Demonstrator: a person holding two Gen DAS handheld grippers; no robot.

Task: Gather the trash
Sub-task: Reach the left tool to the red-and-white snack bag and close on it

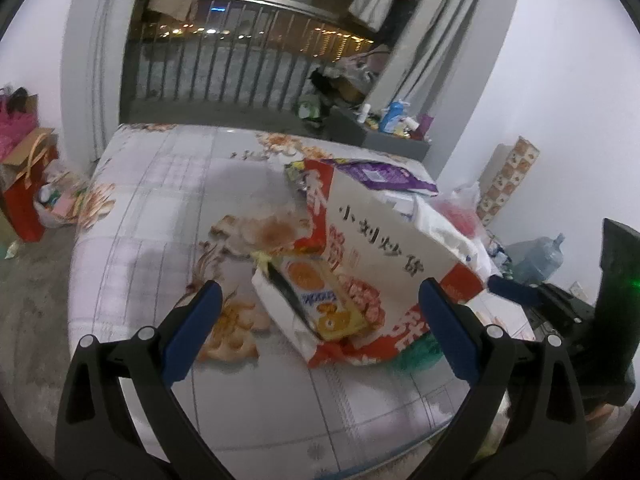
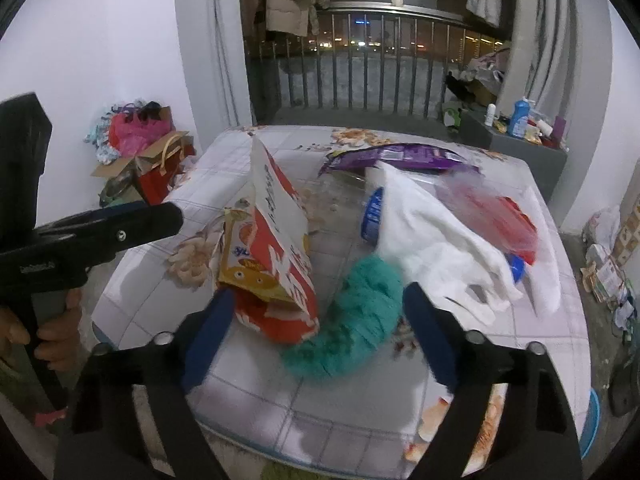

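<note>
We saw the red and white paper bag [image 2: 280, 248] standing tipped on the flowery surface [image 2: 532, 320], with a yellow snack wrapper [image 2: 240, 264] poking out of its open mouth and a fuzzy green thing [image 2: 356, 320] just beside it. Our left gripper [image 1: 320, 312] had its fingers spread wide near the bag's mouth and held nothing. Our right gripper [image 2: 316, 320] also had its blue fingers [image 2: 208, 340] wide apart with nothing pinched, and a white plastic bag [image 2: 432, 240] and a purple packet [image 2: 400, 156] lay farther back.
</note>
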